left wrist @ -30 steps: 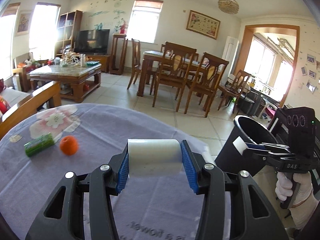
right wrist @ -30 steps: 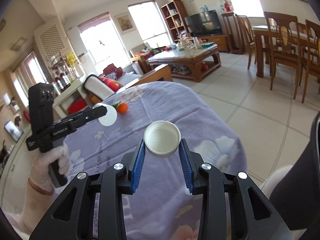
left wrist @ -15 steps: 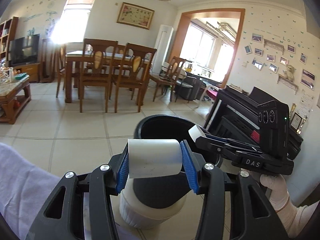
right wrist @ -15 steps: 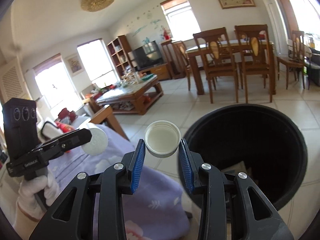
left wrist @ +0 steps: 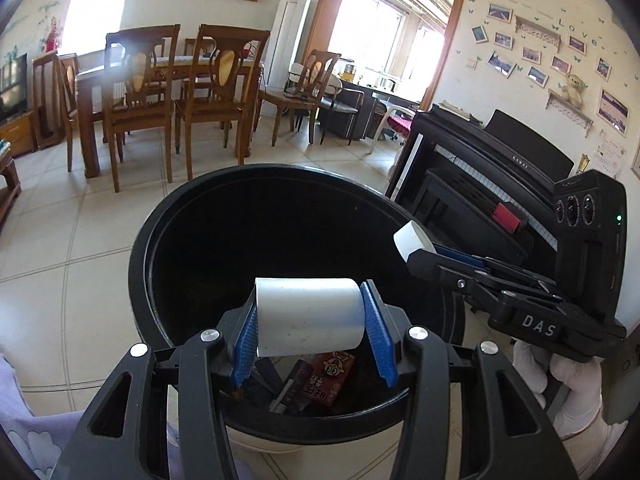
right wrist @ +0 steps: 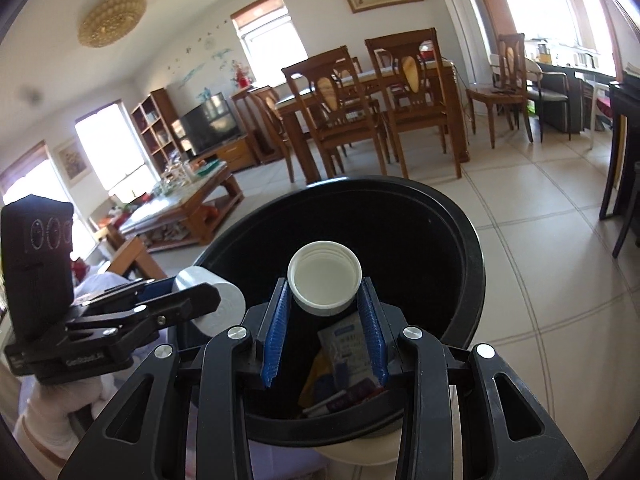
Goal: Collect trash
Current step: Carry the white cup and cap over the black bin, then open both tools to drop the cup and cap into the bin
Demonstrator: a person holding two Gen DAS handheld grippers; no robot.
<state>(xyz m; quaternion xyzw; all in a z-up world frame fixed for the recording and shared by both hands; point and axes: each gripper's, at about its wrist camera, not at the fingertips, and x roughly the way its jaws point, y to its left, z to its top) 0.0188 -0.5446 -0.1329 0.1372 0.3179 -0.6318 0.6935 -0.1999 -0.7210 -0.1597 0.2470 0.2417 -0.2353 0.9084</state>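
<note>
My left gripper (left wrist: 310,316) is shut on a white paper roll (left wrist: 308,318), held over the mouth of the black trash bin (left wrist: 168,216). My right gripper (right wrist: 325,284) is shut on a white bottle cap (right wrist: 324,280), also over the bin (right wrist: 460,216). The right gripper with the cap (left wrist: 412,238) shows at the bin's right rim in the left wrist view. The left gripper with the roll (right wrist: 218,304) shows at the bin's left rim in the right wrist view. Wrappers (left wrist: 324,376) lie at the bin's bottom.
A black piano (left wrist: 500,184) stands right of the bin. A dining table with wooden chairs (right wrist: 372,96) is behind it on the tiled floor. The purple tablecloth edge (left wrist: 16,420) is at the lower left. A coffee table (right wrist: 184,196) is far left.
Both grippers have swung from the purple-clothed table to above the bin's opening, still holding the roll and the cap. The bin now fills both views.
</note>
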